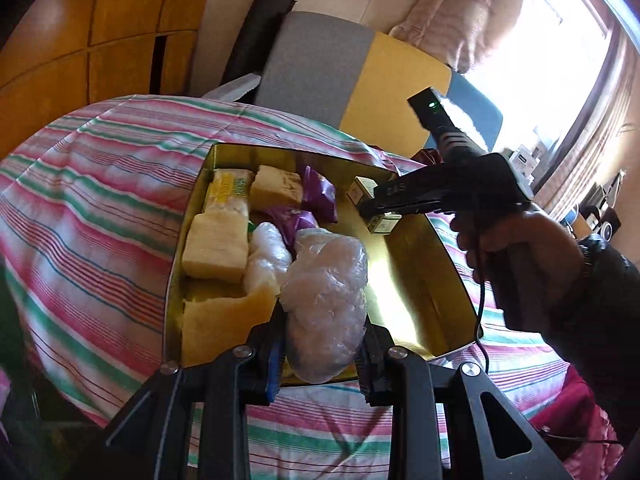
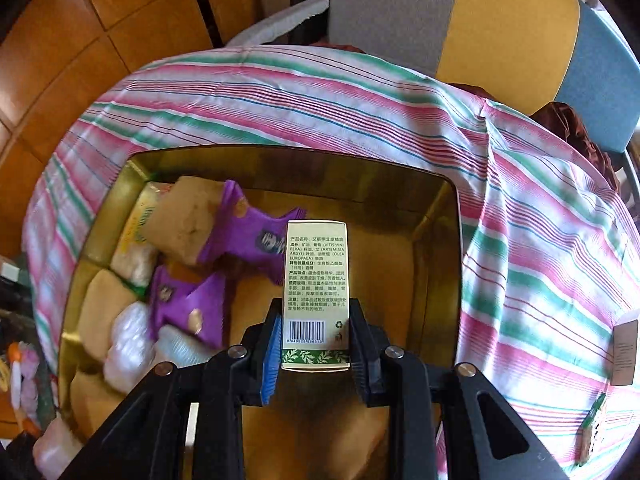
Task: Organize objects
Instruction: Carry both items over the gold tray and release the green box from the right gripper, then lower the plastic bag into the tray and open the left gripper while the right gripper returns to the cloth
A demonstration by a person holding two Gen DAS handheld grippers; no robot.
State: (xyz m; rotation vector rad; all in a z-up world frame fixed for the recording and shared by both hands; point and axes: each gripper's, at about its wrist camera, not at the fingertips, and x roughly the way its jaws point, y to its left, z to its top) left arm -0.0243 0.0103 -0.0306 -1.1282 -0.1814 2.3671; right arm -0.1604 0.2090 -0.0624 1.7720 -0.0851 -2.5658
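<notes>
An open gold tin point(image 1: 452, 280) lies on the striped cloth and holds pale yellow blocks point(image 1: 216, 248), purple packets point(image 1: 318, 192) and clear-wrapped bundles. My left gripper point(image 1: 320, 364) is shut on a clear plastic-wrapped white bundle point(image 1: 326, 296) over the tin's near edge. My right gripper point(image 2: 316, 344) is shut on a small cream box point(image 2: 316, 276) with printed text and a barcode, pointing steeply down over the bare right half of the tin point(image 2: 444, 264). From the left wrist, that right gripper point(image 1: 370, 208) and its small box point(image 1: 362, 191) hang over the tin's far right corner.
A pink, green and white striped cloth point(image 2: 320, 92) covers the surface under the tin. A chair with grey, yellow and blue panels point(image 1: 392, 80) stands behind it, beside wooden cabinets point(image 1: 100, 28). Another small box point(image 2: 624, 352) lies on the cloth at right. The person's hand point(image 1: 516, 248) grips the right tool.
</notes>
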